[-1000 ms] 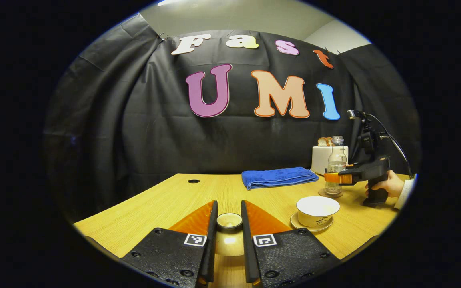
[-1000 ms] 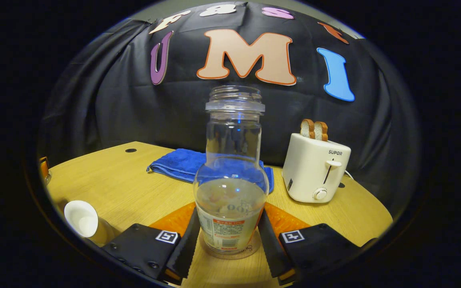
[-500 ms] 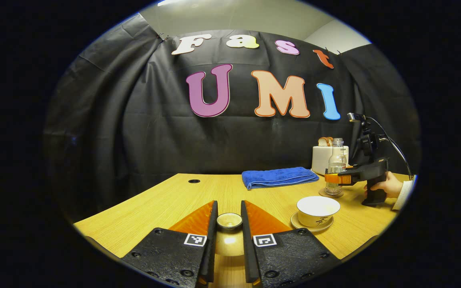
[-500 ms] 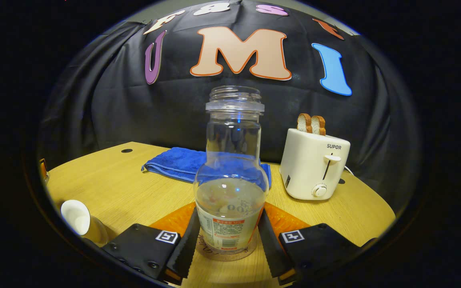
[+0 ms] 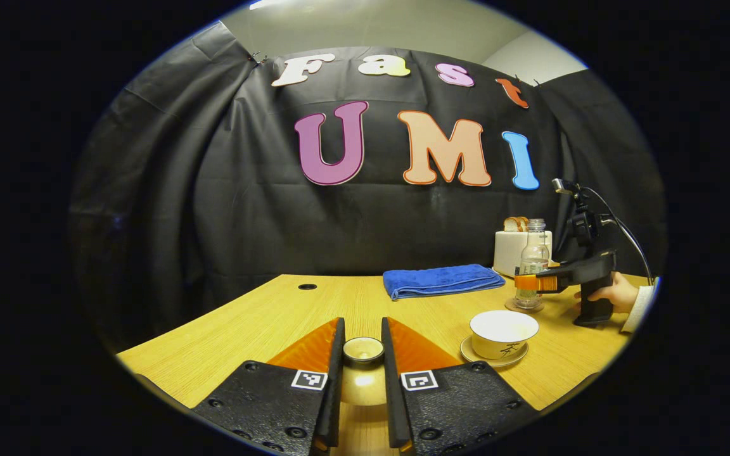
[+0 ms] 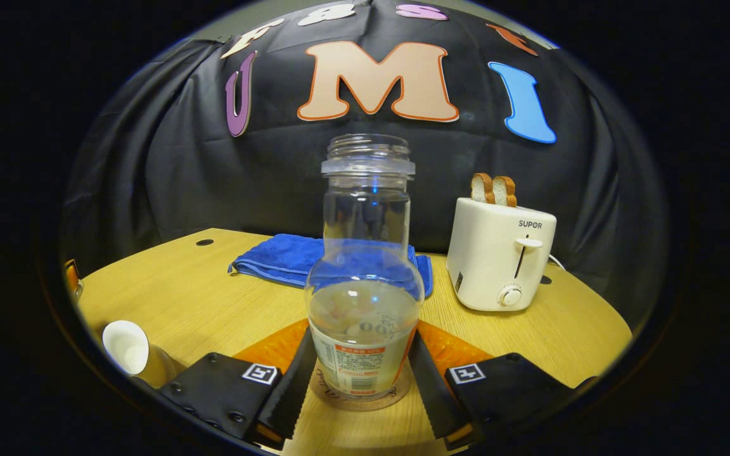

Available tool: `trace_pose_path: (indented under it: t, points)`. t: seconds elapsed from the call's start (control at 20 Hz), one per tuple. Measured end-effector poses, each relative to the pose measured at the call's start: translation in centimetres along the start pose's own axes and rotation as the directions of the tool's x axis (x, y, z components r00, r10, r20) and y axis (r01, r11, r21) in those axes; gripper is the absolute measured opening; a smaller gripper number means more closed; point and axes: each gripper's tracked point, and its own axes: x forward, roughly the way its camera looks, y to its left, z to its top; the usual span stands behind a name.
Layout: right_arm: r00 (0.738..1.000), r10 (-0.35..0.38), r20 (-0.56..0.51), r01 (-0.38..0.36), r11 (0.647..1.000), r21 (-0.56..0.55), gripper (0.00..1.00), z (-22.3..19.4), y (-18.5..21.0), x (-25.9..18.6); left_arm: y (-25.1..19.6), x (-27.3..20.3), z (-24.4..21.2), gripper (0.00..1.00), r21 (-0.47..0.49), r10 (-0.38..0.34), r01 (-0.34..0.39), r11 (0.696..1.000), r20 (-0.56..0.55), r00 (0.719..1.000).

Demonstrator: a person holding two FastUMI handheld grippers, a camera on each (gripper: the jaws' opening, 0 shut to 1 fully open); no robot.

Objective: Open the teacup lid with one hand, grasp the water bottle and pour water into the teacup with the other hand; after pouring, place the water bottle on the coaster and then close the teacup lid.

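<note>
In the left gripper view my left gripper (image 5: 362, 324) is shut on the knob of the teacup lid (image 5: 363, 383), held low over the wooden table. To the right the white teacup (image 5: 503, 332) stands uncovered on its saucer (image 5: 488, 361). Farther back, the clear water bottle (image 5: 533, 263) stands upright on a round coaster (image 5: 523, 306), with the right gripper (image 5: 530, 282) around it and a hand (image 5: 615, 294) on the handle. In the right gripper view my right gripper (image 6: 361, 339) is shut on the capless, partly filled water bottle (image 6: 365, 278), whose base rests on the coaster (image 6: 324, 396). The teacup (image 6: 125, 347) sits lower left.
A folded blue towel (image 5: 441, 280) lies at the back of the table (image 5: 263, 323). A white toaster (image 6: 503, 259) with two bread slices stands right of the bottle. A small round hole (image 5: 307, 287) is in the tabletop at the far left.
The right gripper's view has shifted slightly while the bottle stays upright between its fingers on the coaster. The left gripper and the lid have not moved.
</note>
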Motion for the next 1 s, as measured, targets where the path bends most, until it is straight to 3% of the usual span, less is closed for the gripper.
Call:
trace_pose_path:
  t: [0.1, 0.15, 0.25, 0.6, 1.0]
  points:
    - [1.0, -0.004, 0.013, 0.004, 1.0, -0.009, 0.91, 0.2, 0.0, -0.5, 0.0, 0.0, 0.0, 0.28, 0.0, 0.0, 0.0, 1.0, -0.001, 1.0]
    - [1.0, -0.003, 0.019, 0.004, 1.0, -0.011, 0.87, 0.2, 0.0, -0.7, 0.0, 0.0, 0.0, 0.28, 0.0, 0.0, 0.0, 1.0, 0.0, 1.0]
    - [1.0, 0.003, 0.027, -0.003, 1.0, -0.008, 0.94, 0.2, -0.1, -1.4, 0.0, 0.1, 0.0, 0.28, 0.0, 0.0, 0.0, 1.0, -0.001, 1.0]
    - [0.997, 0.015, 0.075, -0.016, 1.0, 0.005, 0.95, 0.1, -0.7, -4.5, -0.4, 0.0, -0.1, 0.28, -0.002, 0.003, -0.003, 1.0, -0.004, 1.0]
    - [0.986, 0.028, 0.163, -0.034, 0.999, 0.035, 0.95, 0.3, -1.1, -9.6, -7.0, 2.2, -0.1, 0.28, 0.001, -0.093, 0.093, 0.996, -0.005, 0.996]
